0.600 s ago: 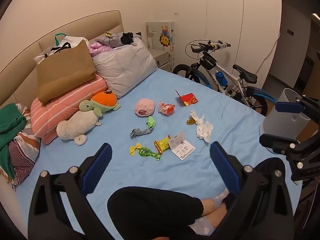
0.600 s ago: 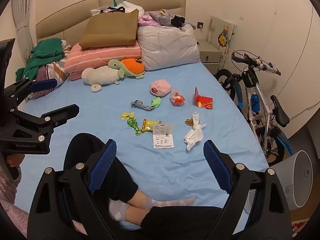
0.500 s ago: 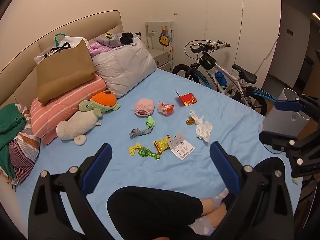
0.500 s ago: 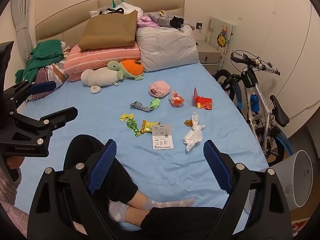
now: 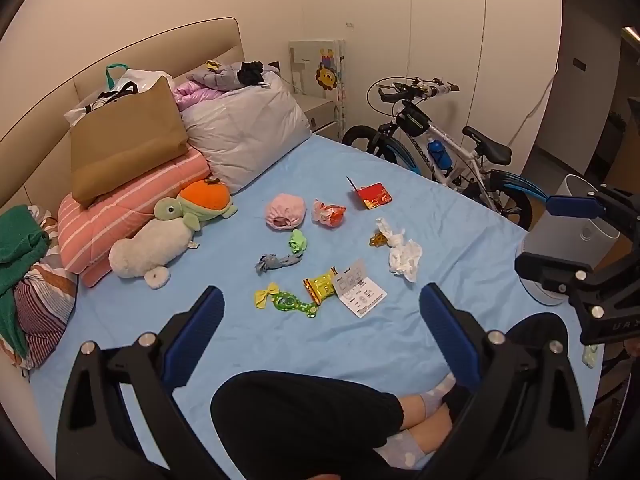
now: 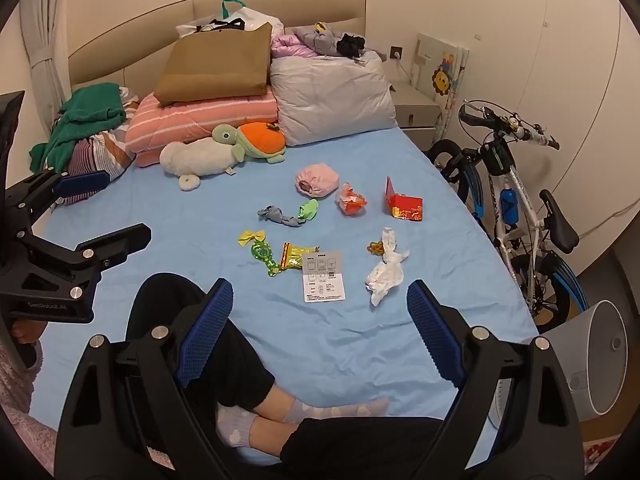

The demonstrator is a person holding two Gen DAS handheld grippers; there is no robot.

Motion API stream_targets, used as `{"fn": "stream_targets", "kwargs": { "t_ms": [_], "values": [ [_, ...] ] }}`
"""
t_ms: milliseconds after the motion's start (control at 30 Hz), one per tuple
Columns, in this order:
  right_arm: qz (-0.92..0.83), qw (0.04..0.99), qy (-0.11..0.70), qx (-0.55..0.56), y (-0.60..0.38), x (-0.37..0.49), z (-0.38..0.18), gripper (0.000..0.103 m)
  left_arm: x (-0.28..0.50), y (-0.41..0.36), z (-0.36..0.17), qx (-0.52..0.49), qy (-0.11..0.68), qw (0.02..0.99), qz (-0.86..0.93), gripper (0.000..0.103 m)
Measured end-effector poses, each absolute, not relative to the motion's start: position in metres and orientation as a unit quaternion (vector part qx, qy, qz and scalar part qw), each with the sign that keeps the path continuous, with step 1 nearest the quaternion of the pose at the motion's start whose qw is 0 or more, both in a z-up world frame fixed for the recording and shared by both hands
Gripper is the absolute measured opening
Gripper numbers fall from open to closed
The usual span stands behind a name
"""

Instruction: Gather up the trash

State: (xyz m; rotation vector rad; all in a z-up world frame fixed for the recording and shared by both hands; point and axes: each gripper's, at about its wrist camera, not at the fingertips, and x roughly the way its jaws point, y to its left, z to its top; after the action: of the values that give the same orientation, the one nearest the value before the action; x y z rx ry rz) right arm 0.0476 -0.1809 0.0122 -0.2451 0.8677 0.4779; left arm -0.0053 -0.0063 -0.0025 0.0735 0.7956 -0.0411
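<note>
Litter lies spread over the blue bed sheet (image 5: 420, 340): a crumpled white tissue (image 5: 404, 255) (image 6: 385, 270), a printed paper card (image 5: 360, 293) (image 6: 324, 277), a yellow snack wrapper (image 5: 320, 289) (image 6: 294, 256), an orange-red wrapper (image 5: 330, 213) (image 6: 351, 200) and a red packet (image 5: 373, 196) (image 6: 404, 203). My left gripper (image 5: 320, 320) hangs open above the near end of the bed, nothing between its blue pads. My right gripper (image 6: 320, 320) is open too, empty, held over the person's crossed legs (image 6: 224, 352). Each gripper shows at the edge of the other's view.
Plush turtle (image 5: 176, 232), pink cap (image 5: 286, 212), socks (image 5: 280, 258), a yellow bow and green toy glasses (image 5: 290, 302) also lie on the sheet. Pillows, a brown bag (image 5: 124, 140) and clothes pile at the headboard. A bicycle (image 5: 440, 152) and white bin (image 6: 592, 344) stand right of the bed.
Both views have shifted only slightly; the litter sits a touch lower in the right wrist view. Nothing was picked up or let go.
</note>
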Motion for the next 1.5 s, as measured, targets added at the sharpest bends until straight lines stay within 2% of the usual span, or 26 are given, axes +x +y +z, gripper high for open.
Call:
{"fn": "stream_targets", "kwargs": {
  "t_ms": [1500],
  "values": [
    [0.229, 0.875, 0.41, -0.119, -0.1826, 0.0505, 0.0175, 0.086, -0.0002, -0.0053, -0.0009, 0.036, 0.385, 0.922, -0.022, 0.098]
  ]
}}
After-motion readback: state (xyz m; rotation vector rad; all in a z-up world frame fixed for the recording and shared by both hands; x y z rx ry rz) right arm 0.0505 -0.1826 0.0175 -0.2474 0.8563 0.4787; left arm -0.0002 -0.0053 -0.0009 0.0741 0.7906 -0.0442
